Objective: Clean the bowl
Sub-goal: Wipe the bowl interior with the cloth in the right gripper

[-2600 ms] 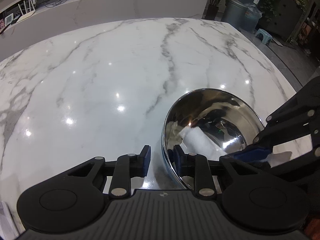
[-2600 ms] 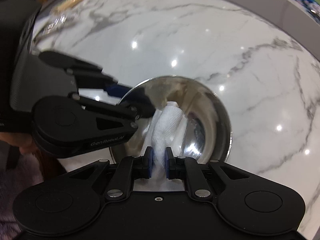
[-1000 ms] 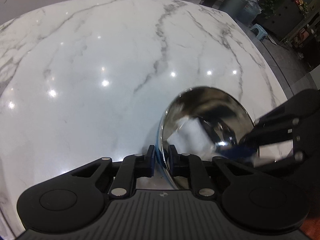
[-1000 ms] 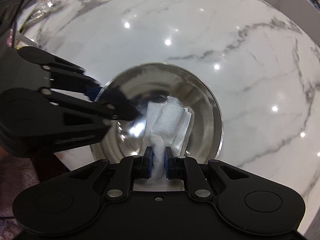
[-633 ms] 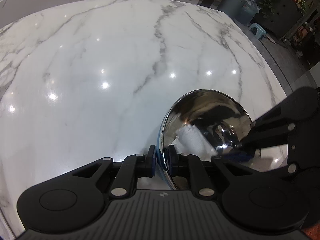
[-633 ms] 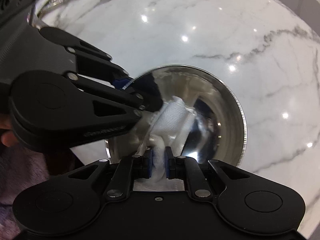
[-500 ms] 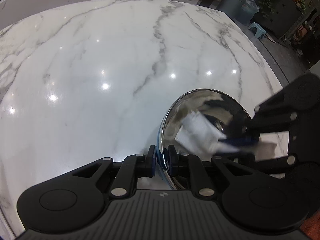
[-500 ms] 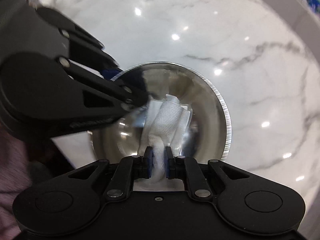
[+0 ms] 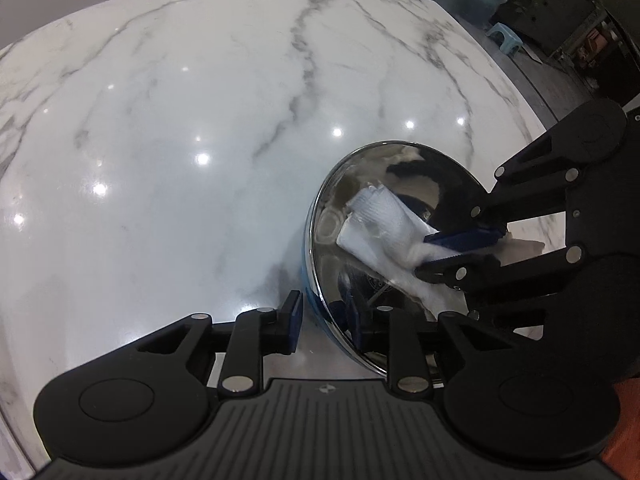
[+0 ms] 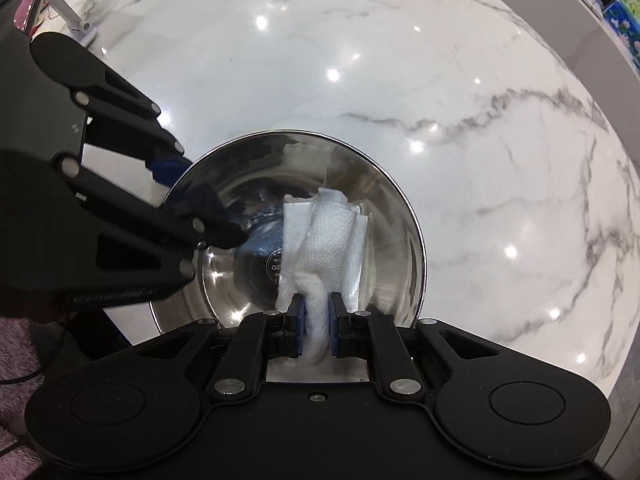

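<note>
A shiny steel bowl (image 9: 416, 168) (image 10: 256, 280) sits on the white marble table near its right front corner. My left gripper (image 9: 324, 316) is open, its jaws apart with the bowl's near rim between them, one finger outside and one inside. It shows in the right wrist view (image 10: 192, 200) at the bowl's left rim. My right gripper (image 10: 318, 330) is shut on a white paper towel (image 10: 324, 232) that lies against the bowl's inner wall. The towel (image 9: 384, 220) and right gripper (image 9: 452, 250) show in the left wrist view too.
The marble table (image 9: 200, 120) stretches far and left of the bowl. Its right edge (image 9: 520, 92) drops to a floor with a blue stool (image 9: 505, 36) and bins. A clamp stand (image 10: 76, 20) stands at the table's far left in the right wrist view.
My left gripper has opened off the bowl's rim, its jaws now apart around it. The right gripper has kept its hold and shifted the towel inside the bowl.
</note>
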The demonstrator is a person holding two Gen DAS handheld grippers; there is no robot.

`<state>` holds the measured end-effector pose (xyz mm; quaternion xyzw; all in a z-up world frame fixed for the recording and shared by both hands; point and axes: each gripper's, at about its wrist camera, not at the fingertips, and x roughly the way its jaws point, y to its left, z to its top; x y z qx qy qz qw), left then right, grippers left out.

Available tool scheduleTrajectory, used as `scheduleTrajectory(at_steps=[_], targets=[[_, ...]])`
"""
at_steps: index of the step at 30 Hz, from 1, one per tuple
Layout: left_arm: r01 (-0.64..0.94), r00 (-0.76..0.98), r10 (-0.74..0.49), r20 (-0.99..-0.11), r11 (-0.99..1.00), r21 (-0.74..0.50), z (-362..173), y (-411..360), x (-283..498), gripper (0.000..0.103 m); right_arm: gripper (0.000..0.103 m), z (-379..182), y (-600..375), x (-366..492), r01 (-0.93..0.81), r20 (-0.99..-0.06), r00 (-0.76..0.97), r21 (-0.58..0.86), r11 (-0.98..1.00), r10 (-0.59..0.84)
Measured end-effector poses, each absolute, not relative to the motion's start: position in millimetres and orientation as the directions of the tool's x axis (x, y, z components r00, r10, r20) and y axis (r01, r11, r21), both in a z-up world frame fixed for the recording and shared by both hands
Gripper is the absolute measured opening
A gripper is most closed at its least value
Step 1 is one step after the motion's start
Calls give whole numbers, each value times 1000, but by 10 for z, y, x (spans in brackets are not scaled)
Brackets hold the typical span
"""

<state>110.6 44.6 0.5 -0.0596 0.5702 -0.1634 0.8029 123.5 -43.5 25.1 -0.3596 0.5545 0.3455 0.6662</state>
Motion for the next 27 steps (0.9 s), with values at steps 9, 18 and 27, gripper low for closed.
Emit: scheduleTrajectory(at_steps=[9,18,27], targets=[[172,331,-310,-891,948,-266,28,479,1143,14,10,274,-396,1168,-854,-991,76,-6,519,114],[179,338,-308,-889,949,-261,27,478,1141,14,10,275,-318,1034,-890,-993,81,-34,455,84],[197,282,-338,-898,937,-290,-9,460,1149,22,10,297,-371,1008,-887,-983,183,-157,434,17]])
